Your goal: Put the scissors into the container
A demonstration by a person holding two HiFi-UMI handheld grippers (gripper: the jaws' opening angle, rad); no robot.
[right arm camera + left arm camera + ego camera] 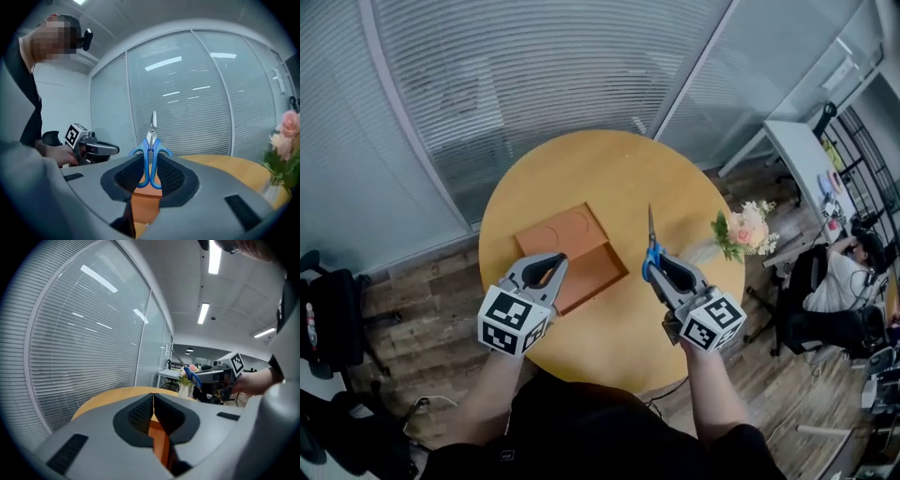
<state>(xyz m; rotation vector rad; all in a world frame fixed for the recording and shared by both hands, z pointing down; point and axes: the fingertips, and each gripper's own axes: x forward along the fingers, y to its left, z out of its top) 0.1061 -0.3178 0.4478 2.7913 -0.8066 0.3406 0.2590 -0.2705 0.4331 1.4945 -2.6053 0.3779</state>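
Note:
Blue-handled scissors (651,240) are clamped by their handles in my right gripper (656,260), blades pointing away from me over the round wooden table (609,169). In the right gripper view the scissors (151,140) stand upright between the jaws of the right gripper (150,161). The flat orange container (572,253) lies on the table to the left of the scissors. My left gripper (553,262) hovers over its near part, jaws together and empty. In the left gripper view, the left gripper (153,399) has its tips touching, with the container (160,444) showing below.
A vase of pink flowers (744,231) stands at the table's right edge, close to the right gripper. Glass walls with blinds run behind the table. Black chairs (328,314) stand on the left, and a person sits at a desk (853,277) on the right.

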